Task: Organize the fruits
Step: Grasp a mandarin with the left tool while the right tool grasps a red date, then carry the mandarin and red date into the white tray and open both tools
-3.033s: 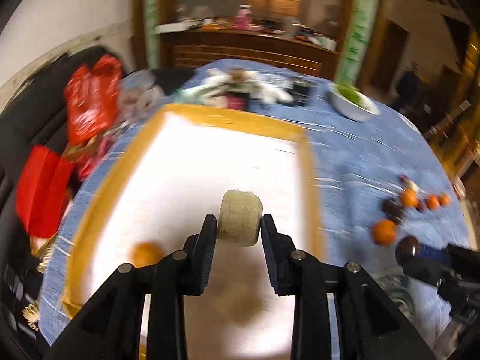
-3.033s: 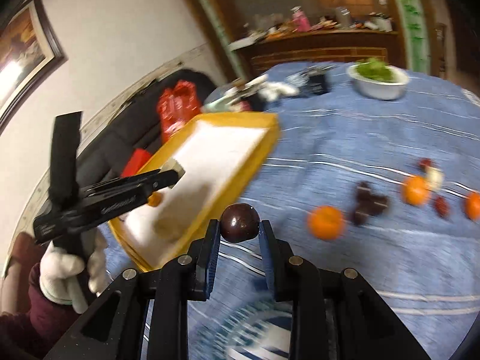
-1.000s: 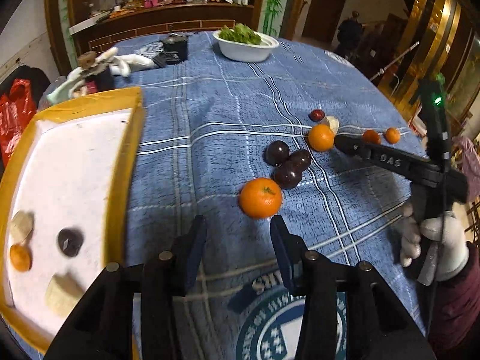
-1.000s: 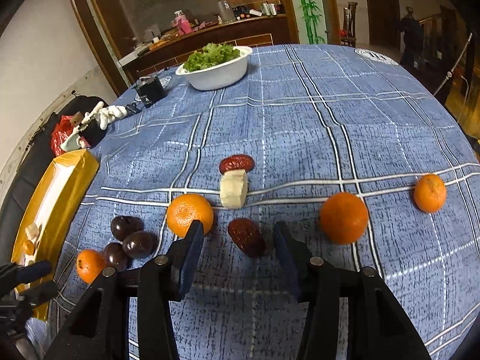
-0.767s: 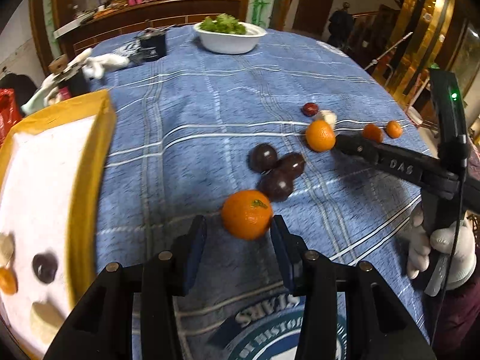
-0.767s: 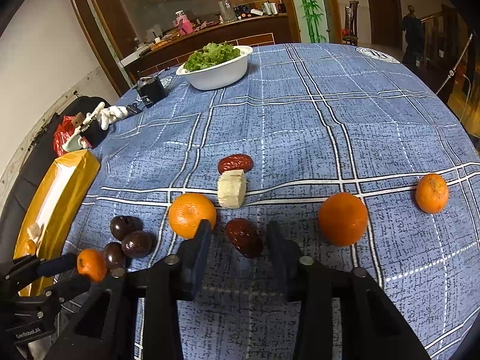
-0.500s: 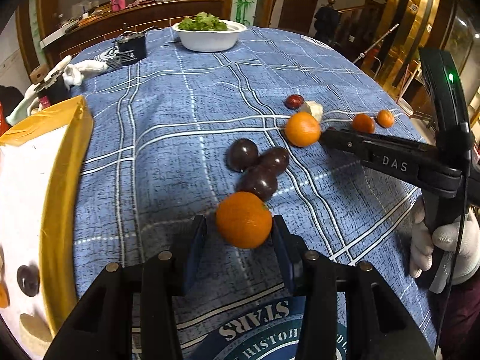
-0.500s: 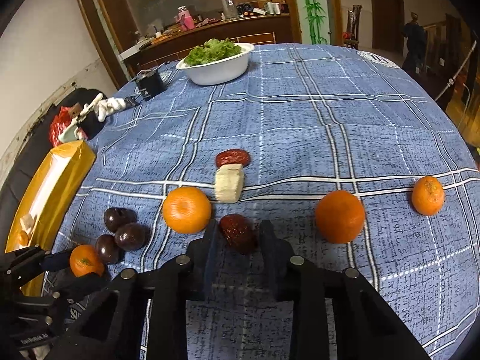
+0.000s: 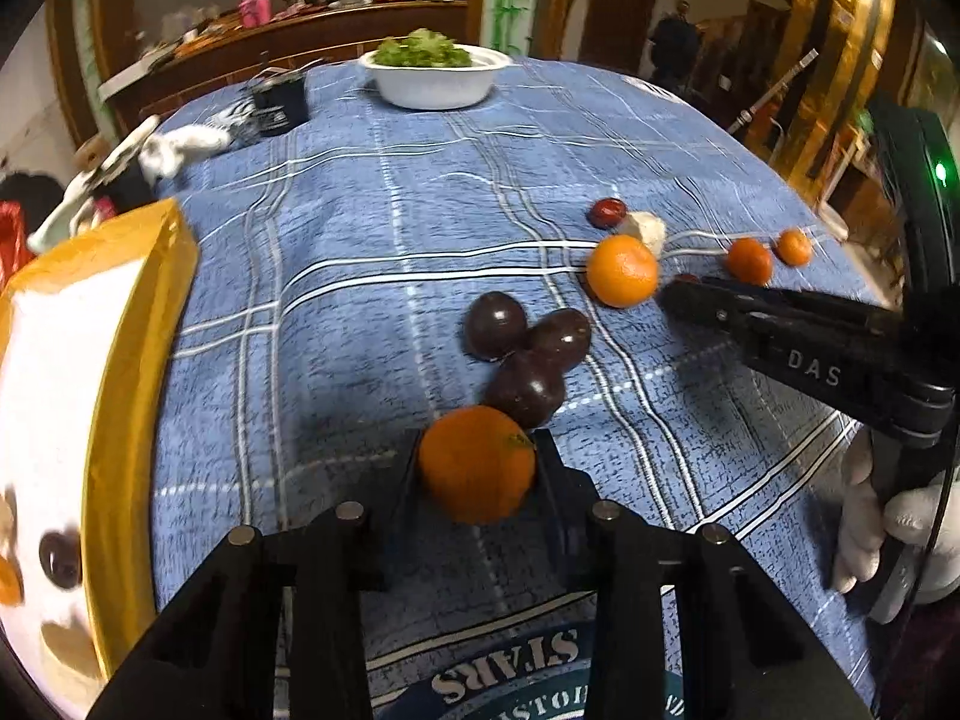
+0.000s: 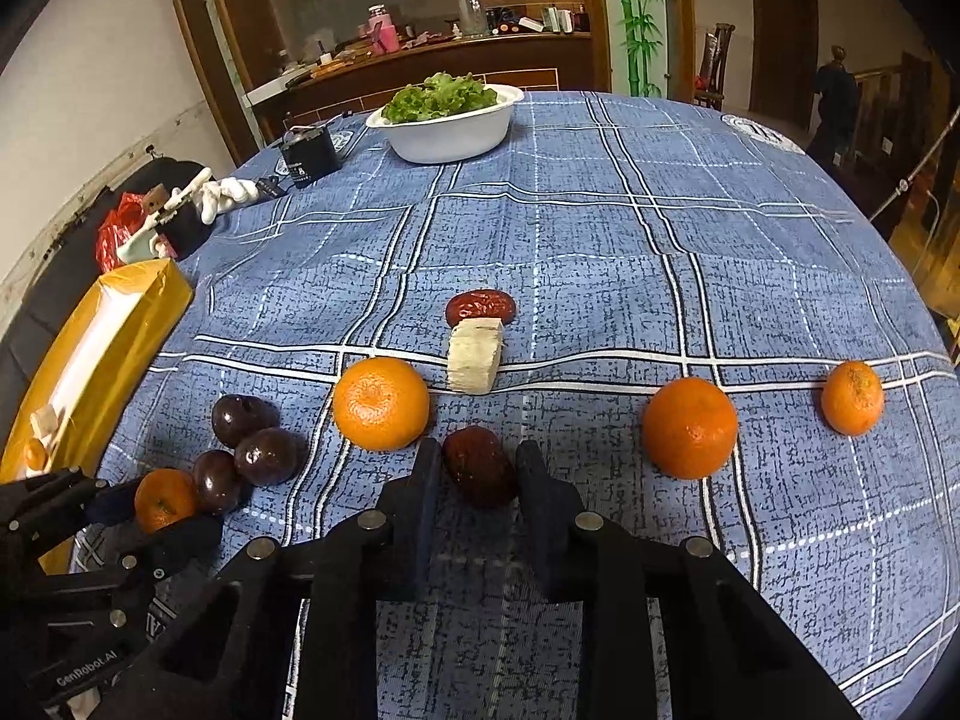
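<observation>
Left tool: the black two-finger left tool (image 9: 477, 468) pinches a small round orange mandarin (image 9: 477, 464), its jaws tight on both sides, low over the blue plaid tablecloth (image 9: 360, 312) of the table.
Right tool: the black two-finger right tool (image 10: 478, 471) has its jaws pressed against a dark red wrinkled jujube (image 10: 480, 465) that lies on the cloth.
Plums: three dark purple round plums (image 9: 528, 354) sit in a touching cluster just beyond the held mandarin.
Other fruit: a larger orange mandarin (image 10: 381, 403) lies just left of the jujube; a pale cut chunk of fruit (image 10: 475, 354) touches a second red jujube (image 10: 480, 306) behind it; two more orange mandarins (image 10: 690, 427) lie toward the right edge.
Tray: a yellow-rimmed white tray (image 9: 129, 348) at the table's left edge holds a few fruit pieces.
Far edge: a white bowl of green lettuce (image 10: 450, 120).
</observation>
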### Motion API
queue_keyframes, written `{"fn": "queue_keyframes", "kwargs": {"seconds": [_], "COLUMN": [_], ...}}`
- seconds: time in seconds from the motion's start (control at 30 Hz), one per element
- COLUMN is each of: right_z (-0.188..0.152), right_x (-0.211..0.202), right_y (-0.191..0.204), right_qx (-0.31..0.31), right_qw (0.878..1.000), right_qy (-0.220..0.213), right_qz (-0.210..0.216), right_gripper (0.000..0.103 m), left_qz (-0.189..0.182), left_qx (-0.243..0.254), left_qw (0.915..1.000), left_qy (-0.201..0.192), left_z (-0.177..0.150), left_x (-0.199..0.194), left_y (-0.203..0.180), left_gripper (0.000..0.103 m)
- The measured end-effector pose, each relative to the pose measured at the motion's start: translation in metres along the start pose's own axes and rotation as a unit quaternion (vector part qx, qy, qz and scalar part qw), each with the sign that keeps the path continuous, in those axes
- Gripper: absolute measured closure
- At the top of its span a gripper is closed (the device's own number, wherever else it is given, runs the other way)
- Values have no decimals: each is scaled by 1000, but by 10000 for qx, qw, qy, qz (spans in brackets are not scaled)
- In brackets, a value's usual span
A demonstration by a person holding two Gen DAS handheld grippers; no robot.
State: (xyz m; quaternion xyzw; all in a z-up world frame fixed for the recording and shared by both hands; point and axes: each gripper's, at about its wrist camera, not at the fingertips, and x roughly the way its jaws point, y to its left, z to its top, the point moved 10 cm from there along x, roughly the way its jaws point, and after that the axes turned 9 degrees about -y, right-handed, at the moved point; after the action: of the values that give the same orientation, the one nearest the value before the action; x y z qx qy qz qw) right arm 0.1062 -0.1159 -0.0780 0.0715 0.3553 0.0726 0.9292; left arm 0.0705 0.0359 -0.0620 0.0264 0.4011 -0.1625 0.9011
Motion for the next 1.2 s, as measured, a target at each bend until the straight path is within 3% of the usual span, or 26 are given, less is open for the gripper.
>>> {"fn": "queue_keyframes", "kwargs": {"seconds": [0.23, 0.33, 0.43, 0.63, 0.8, 0.97, 1.2], "right_z": [8, 13, 20, 28, 13, -10, -29], "right_x": [-11, -18, -28, -46, -37, -11, 24], "right_y": [-1, 11, 38, 146, 248, 314, 338], "right_qx": [309, 408, 626, 438, -11, -527, -1082], "right_qw": [9988, 9971, 9928, 9811, 9700, 9686, 9745], "right_qy": [-256, -375, -403, -289, 143, 544, 709], "right_qz": [286, 524, 941, 1862, 2427, 2369, 1833], "right_gripper": [76, 76, 76, 75, 74, 74, 74], "left_qz": [36, 339, 730, 1369, 1647, 1809, 1623], "left_qx": [-511, -705, -1055, -1711, -2215, -2363, -2519], "left_qw": [9976, 9938, 9881, 9706, 9573, 9523, 9513], "left_qy": [-466, -790, -843, -1000, -865, -679, -719], "left_z": [15, 21, 11, -16, -47, -68, -77], "left_x": [-53, -85, -101, -136, -148, -145, -149], "left_y": [27, 61, 106, 200, 252, 271, 277], "left_gripper": [69, 69, 69, 69, 69, 69, 67]}}
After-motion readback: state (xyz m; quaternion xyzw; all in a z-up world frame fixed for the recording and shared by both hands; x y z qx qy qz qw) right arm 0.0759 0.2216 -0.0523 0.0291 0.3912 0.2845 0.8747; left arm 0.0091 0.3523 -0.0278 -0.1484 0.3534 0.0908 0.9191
